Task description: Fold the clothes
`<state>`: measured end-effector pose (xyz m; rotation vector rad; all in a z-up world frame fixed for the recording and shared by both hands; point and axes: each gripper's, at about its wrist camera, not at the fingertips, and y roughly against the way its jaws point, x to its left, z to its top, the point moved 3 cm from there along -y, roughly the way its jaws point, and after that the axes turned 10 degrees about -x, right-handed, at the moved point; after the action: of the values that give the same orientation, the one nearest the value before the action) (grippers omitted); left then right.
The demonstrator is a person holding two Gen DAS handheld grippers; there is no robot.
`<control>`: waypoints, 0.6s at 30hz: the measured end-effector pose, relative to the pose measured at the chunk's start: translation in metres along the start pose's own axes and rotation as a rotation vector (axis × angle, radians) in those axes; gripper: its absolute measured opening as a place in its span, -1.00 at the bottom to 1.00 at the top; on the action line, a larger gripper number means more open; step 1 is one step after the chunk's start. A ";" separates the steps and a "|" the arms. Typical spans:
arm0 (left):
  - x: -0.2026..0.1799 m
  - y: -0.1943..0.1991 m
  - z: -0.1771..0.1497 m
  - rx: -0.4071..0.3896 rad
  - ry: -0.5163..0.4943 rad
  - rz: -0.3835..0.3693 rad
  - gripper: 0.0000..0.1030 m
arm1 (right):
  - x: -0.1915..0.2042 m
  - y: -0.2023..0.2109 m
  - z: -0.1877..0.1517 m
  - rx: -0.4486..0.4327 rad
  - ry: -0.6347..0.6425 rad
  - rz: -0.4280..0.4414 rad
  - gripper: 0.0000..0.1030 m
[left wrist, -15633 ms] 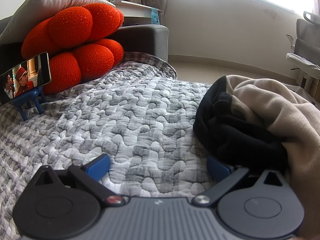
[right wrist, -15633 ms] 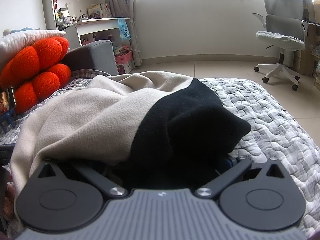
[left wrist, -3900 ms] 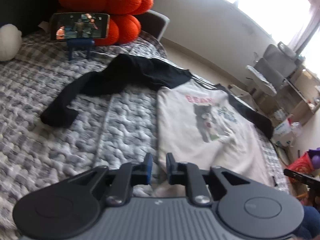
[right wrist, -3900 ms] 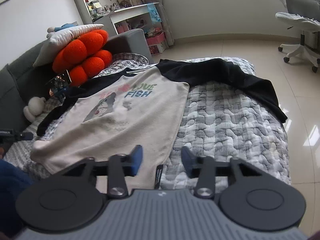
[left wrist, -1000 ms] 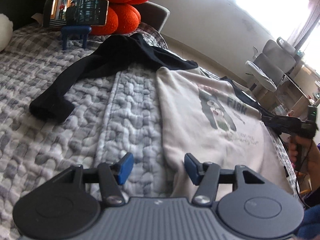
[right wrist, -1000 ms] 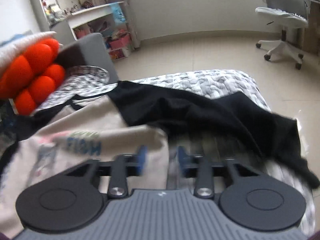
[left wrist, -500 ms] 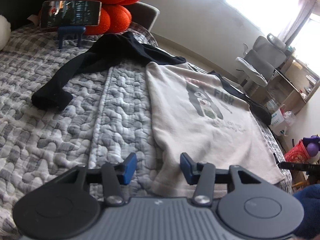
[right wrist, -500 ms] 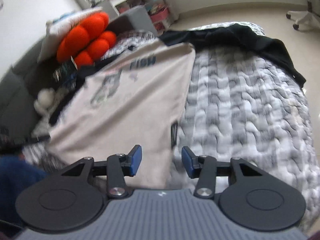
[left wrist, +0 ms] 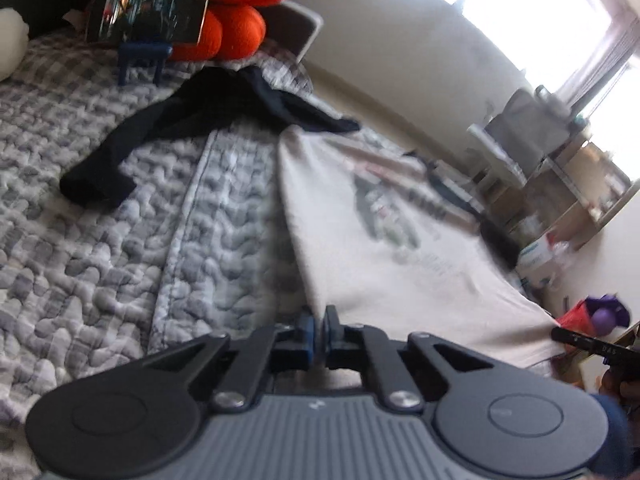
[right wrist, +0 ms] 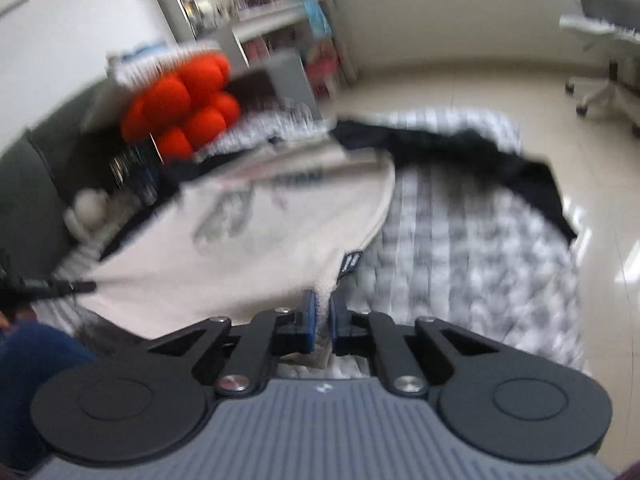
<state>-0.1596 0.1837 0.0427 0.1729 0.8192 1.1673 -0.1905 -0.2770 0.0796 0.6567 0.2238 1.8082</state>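
Note:
A cream shirt [left wrist: 380,248] with black sleeves and a printed front lies flat on the grey quilted bed [left wrist: 100,260]. In the left wrist view my left gripper [left wrist: 319,316] is shut on the shirt's near left hem corner. One black sleeve [left wrist: 168,120] trails off to the left. In the right wrist view the shirt [right wrist: 260,248] runs away to the left, and my right gripper [right wrist: 322,300] is closing its jaws on the near right hem corner, cloth pinched between the pads. The other sleeve [right wrist: 480,156] lies across the quilt [right wrist: 460,264]. Both views are blurred.
A phone on a blue stand [left wrist: 148,16] and an orange knot cushion [left wrist: 224,8] sit at the head of the bed. An office chair [right wrist: 600,40] stands on the tiled floor to the right. A person's blue sleeve [right wrist: 36,352] shows at lower left.
Both grippers have gone from open to shut on the shirt's hem corners. The right gripper has swung back from the far sleeve to the near hem.

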 end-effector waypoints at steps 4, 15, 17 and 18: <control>0.000 -0.014 -0.021 0.074 -0.044 0.051 -0.91 | -0.005 -0.019 -0.024 0.126 0.079 -0.075 -0.84; 0.021 -0.019 0.028 -0.040 -0.095 0.185 -0.39 | -0.038 -0.055 0.033 0.013 0.143 -0.143 -0.02; 0.023 -0.025 0.044 -0.078 -0.097 0.189 -0.22 | -0.038 -0.075 0.054 -0.005 0.136 -0.139 -0.02; 0.026 -0.029 0.050 -0.093 -0.096 0.209 -0.18 | -0.038 -0.086 0.065 -0.013 0.134 -0.135 -0.02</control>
<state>-0.1014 0.2082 0.0509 0.2404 0.6720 1.3805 -0.0781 -0.2940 0.0812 0.4998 0.3379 1.7237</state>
